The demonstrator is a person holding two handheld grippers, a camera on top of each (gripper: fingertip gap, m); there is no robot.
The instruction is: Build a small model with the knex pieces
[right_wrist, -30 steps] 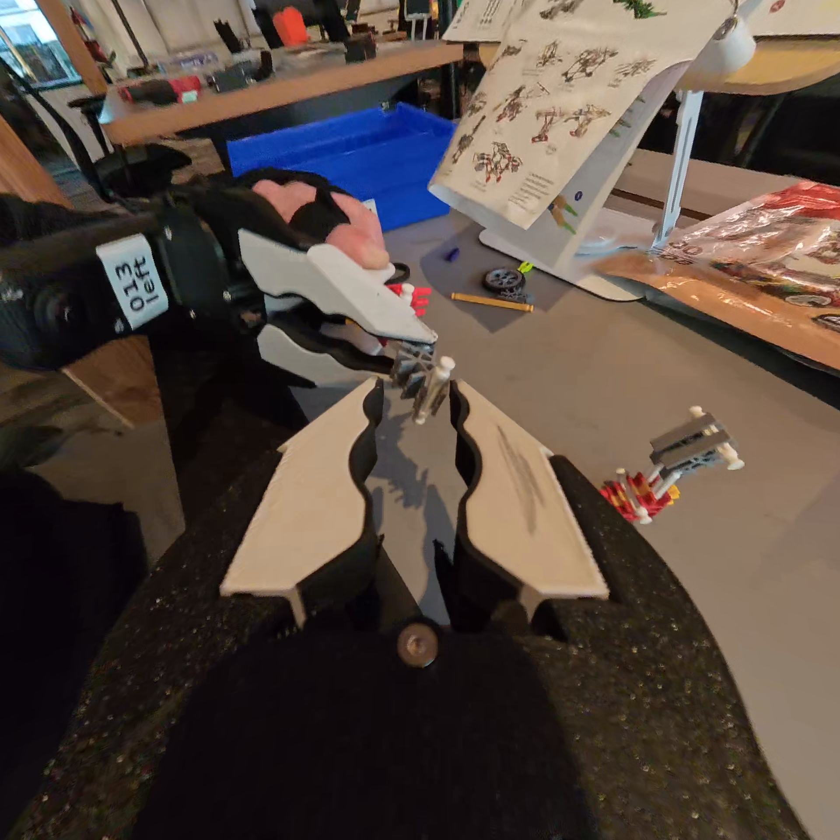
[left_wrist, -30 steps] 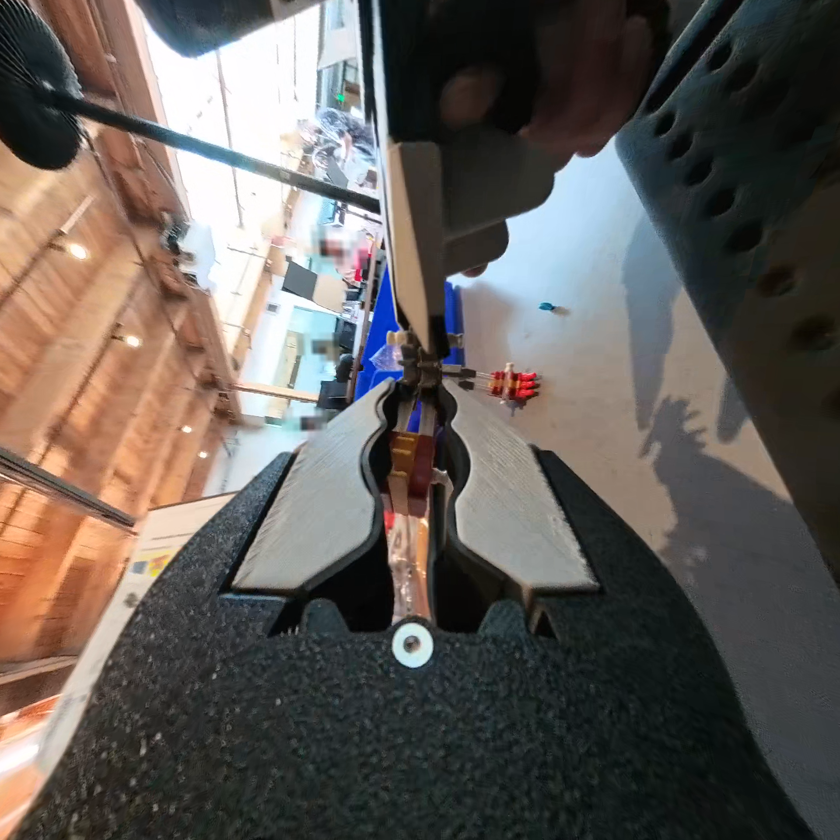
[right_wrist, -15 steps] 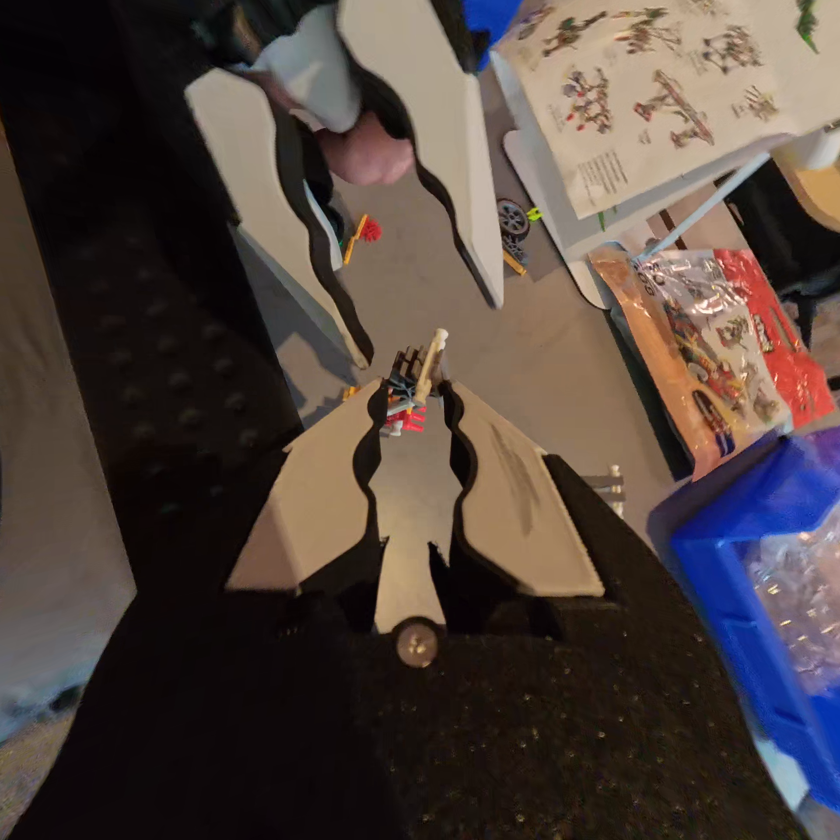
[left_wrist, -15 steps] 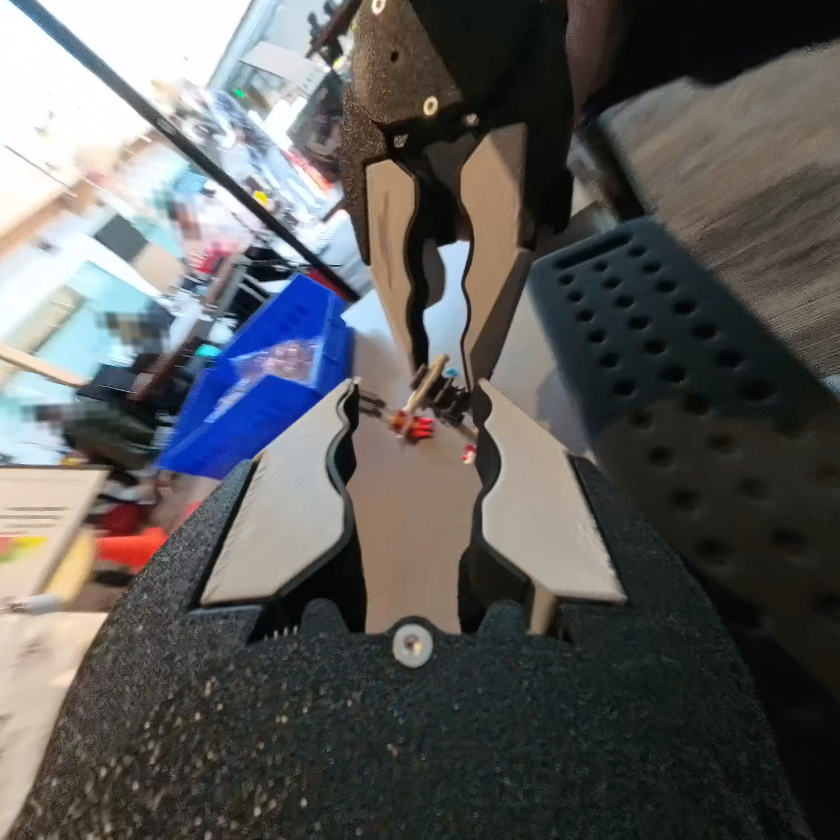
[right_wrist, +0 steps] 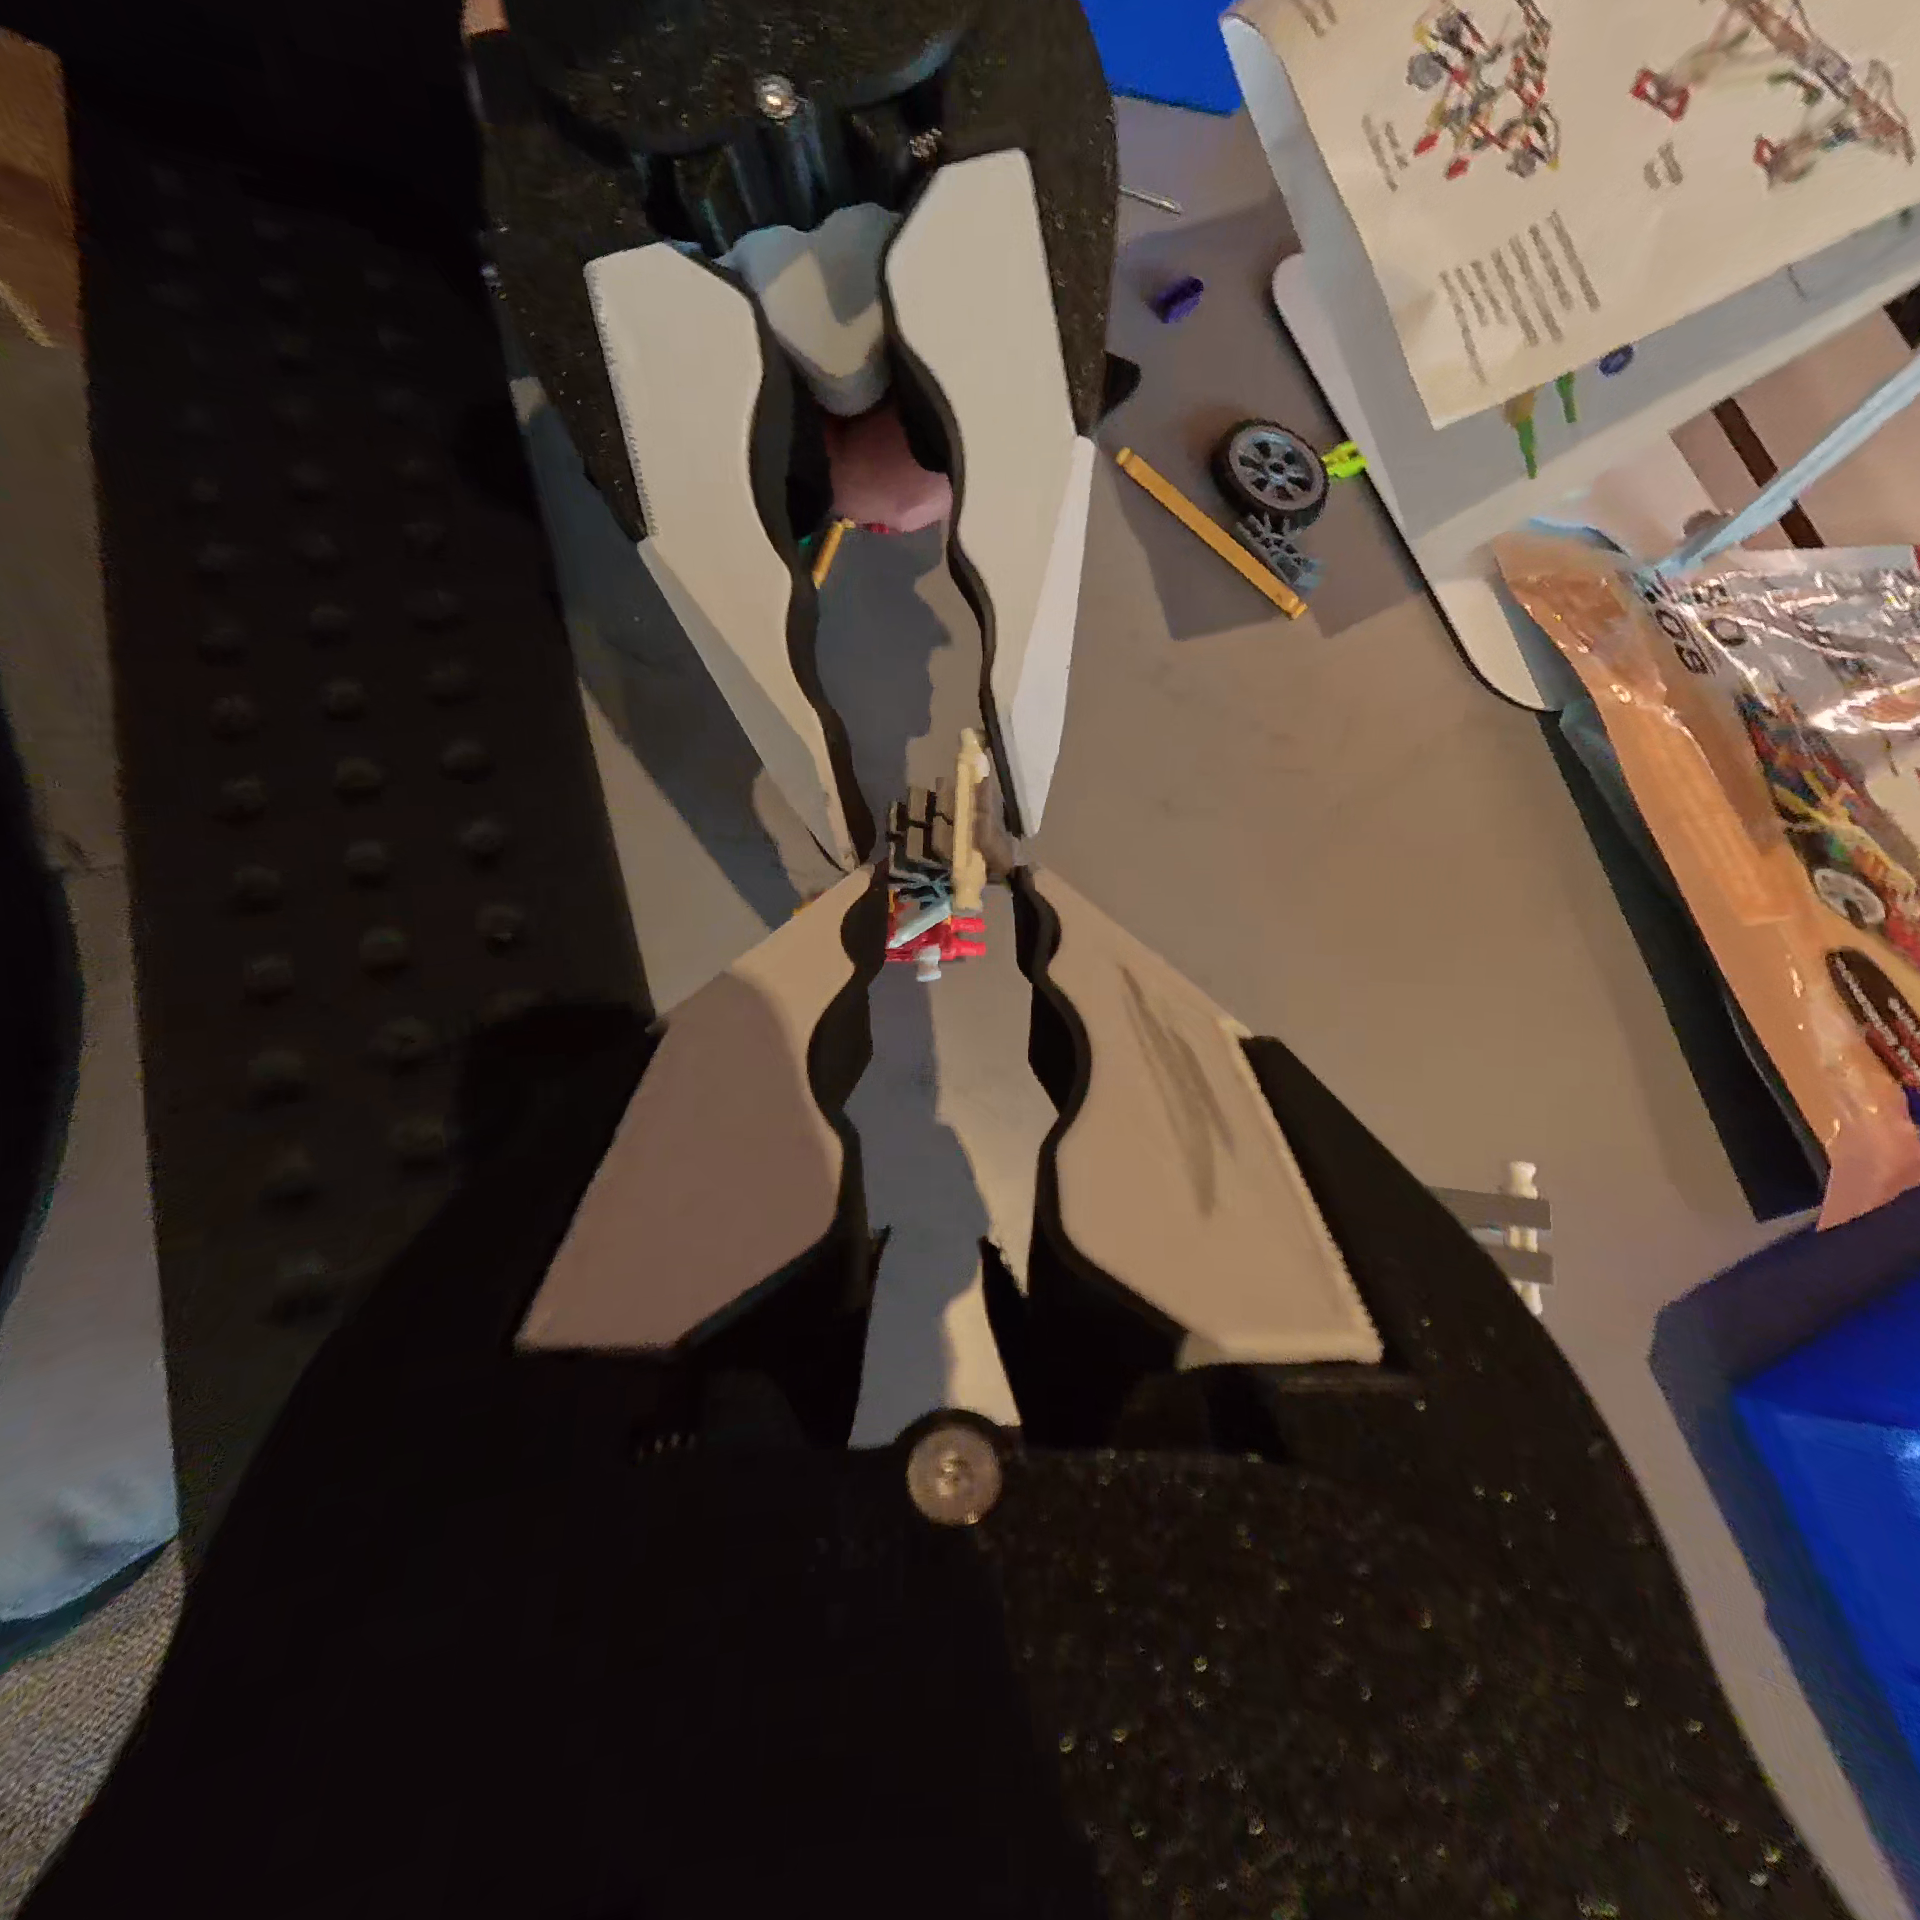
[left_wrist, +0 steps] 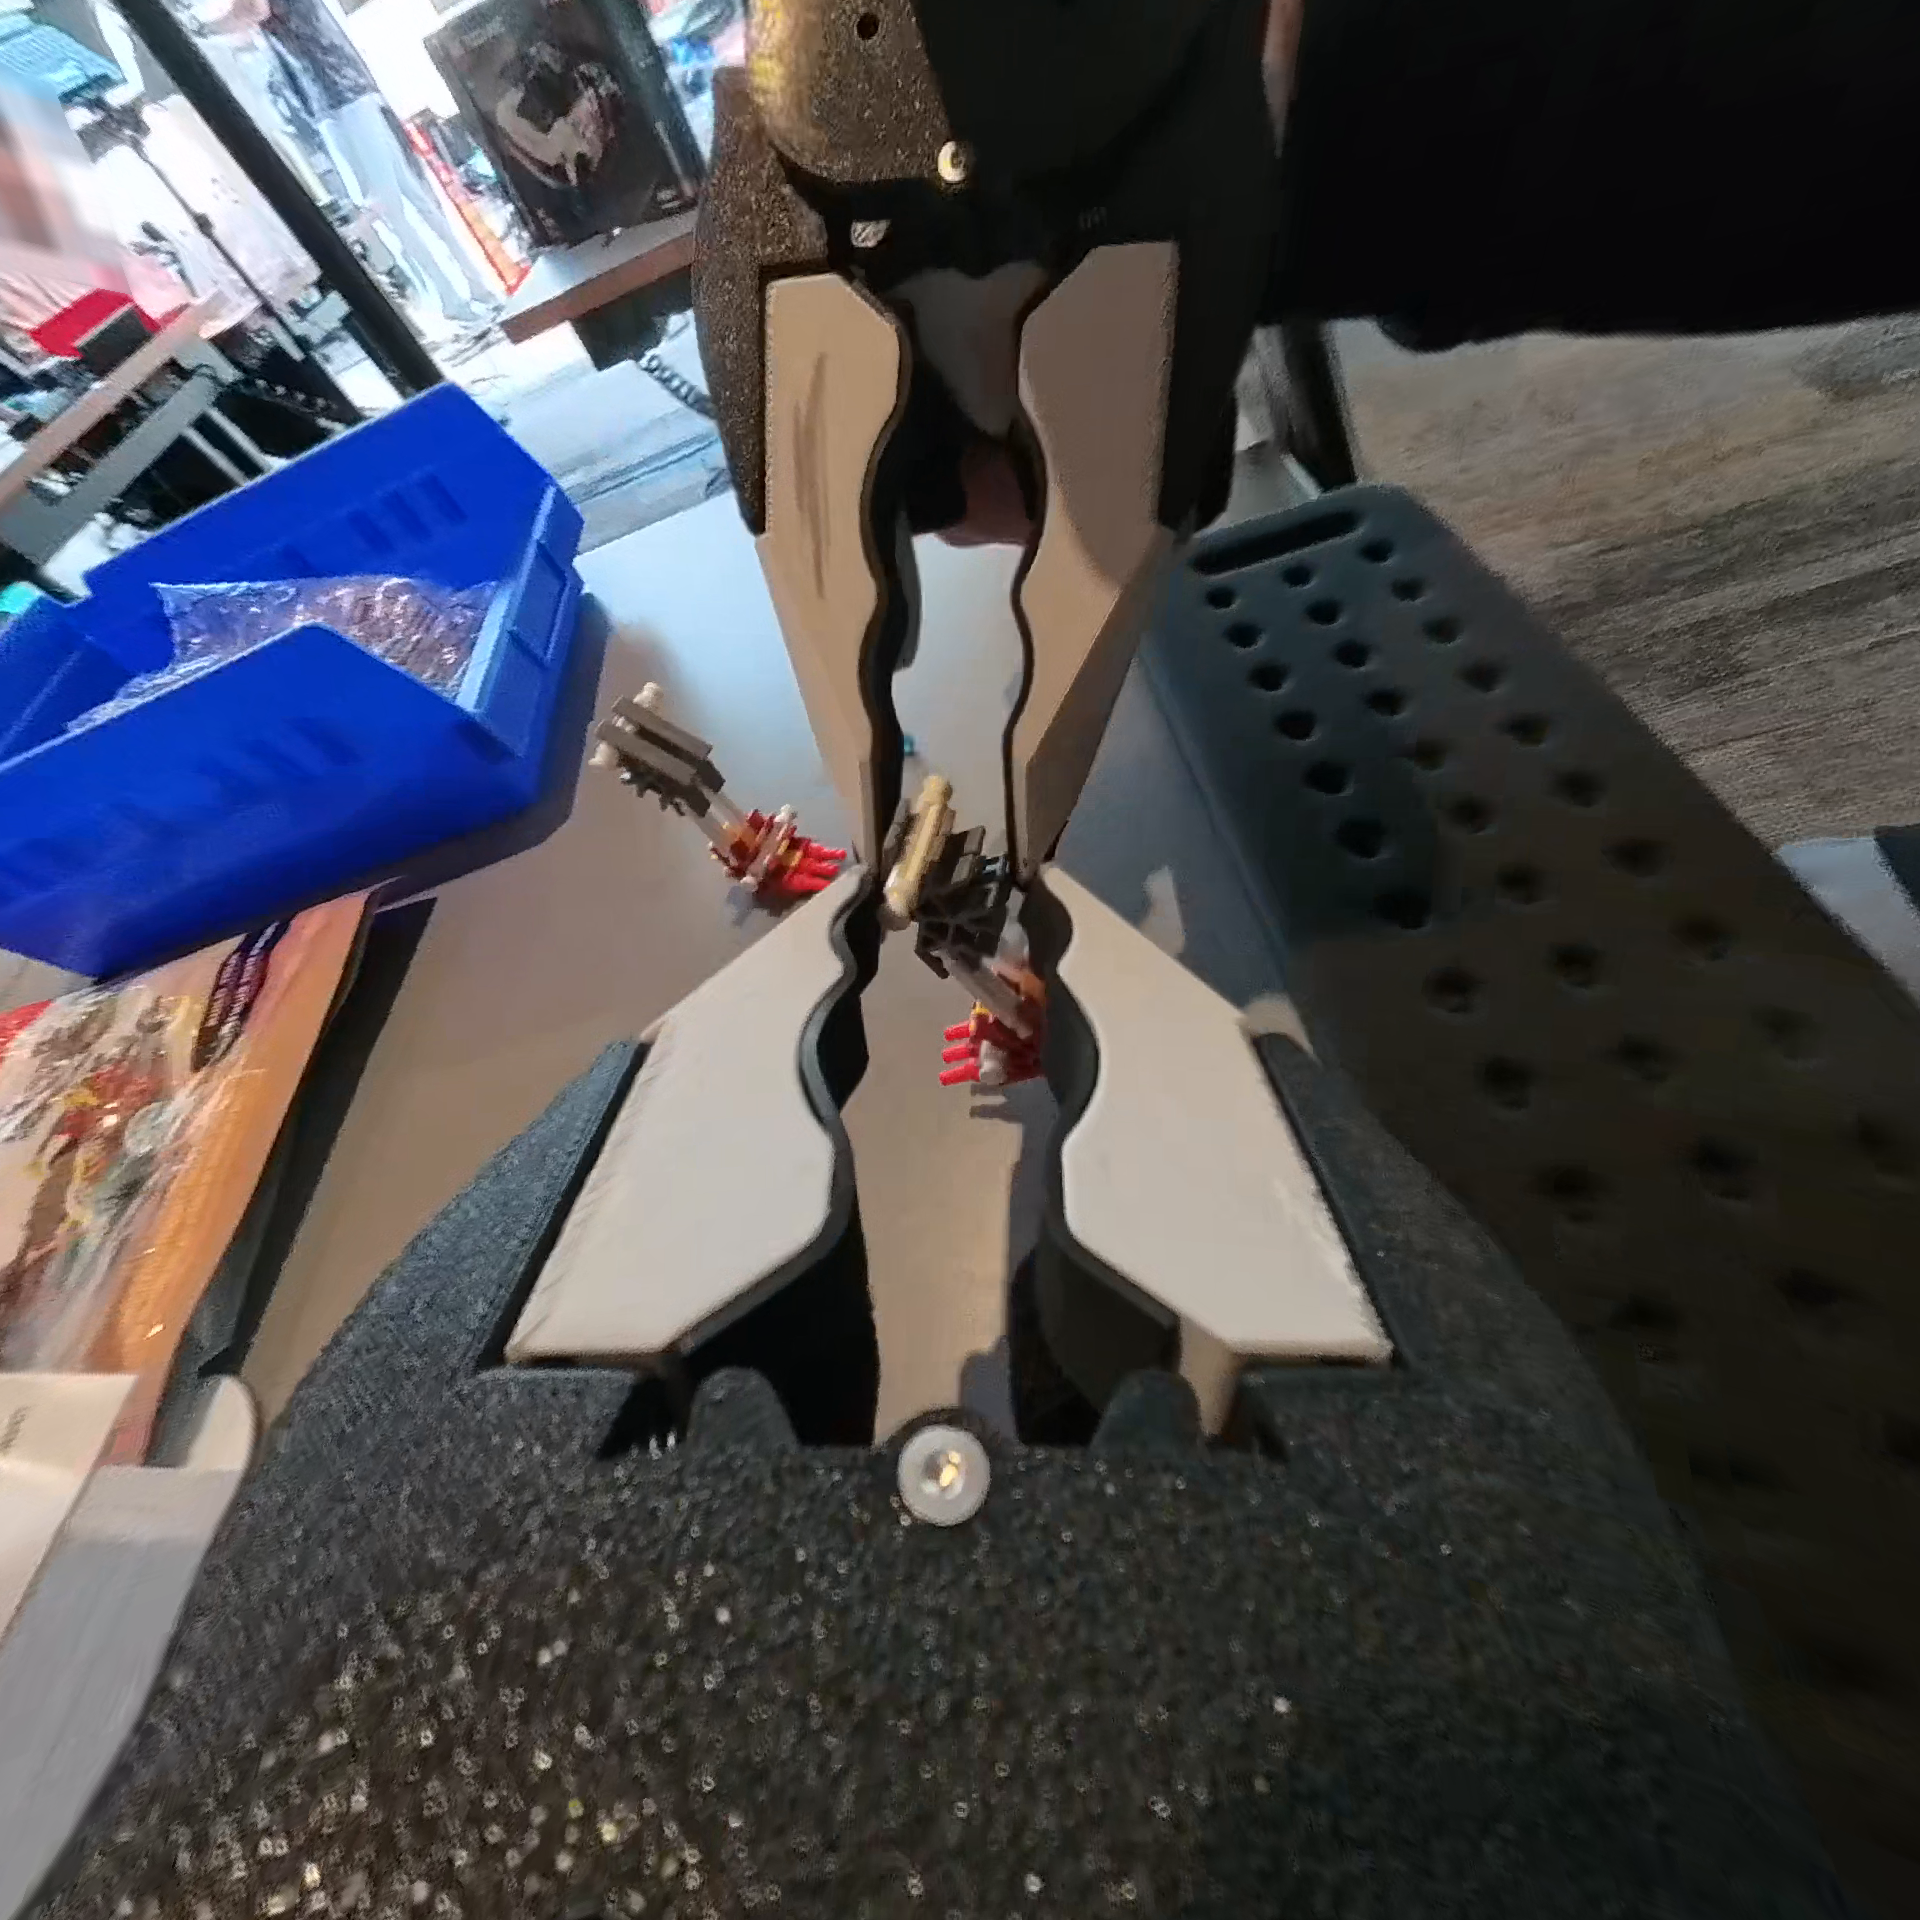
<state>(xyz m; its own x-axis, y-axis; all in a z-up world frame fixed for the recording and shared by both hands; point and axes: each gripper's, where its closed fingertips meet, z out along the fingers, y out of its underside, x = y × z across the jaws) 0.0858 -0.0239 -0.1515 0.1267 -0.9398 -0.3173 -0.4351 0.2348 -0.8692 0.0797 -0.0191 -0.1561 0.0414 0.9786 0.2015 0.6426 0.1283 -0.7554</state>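
Note:
My two grippers meet tip to tip above the grey table (right_wrist: 1299,831). Between them is a small toy assembly (left_wrist: 961,914) made of a black connector, a cream rod and red pins. It also shows in the right wrist view (right_wrist: 920,831). My right gripper (right_wrist: 943,878) is shut on it, one pad on the rod and the other on the black part. It enters the left wrist view from above (left_wrist: 951,857). My left gripper (left_wrist: 951,883) closes on the same assembly from the opposite side. Its pads lie against the rod's end and the connector. It also shows in the right wrist view (right_wrist: 935,836).
A second, similar assembly (left_wrist: 717,800) lies on the table near a blue bin (left_wrist: 260,769). A printed bag (right_wrist: 1766,831), an instruction sheet on a stand (right_wrist: 1558,208), a wheel (right_wrist: 1273,468) and a yellow rod (right_wrist: 1205,530) lie to the right. A dark perforated panel (left_wrist: 1507,831) borders the table. My left and right fingertips are right by each other.
My left gripper let go of the assembly, swung round to face the right gripper, opened wide, then narrowed onto the assembly again. The right gripper kept hold throughout.

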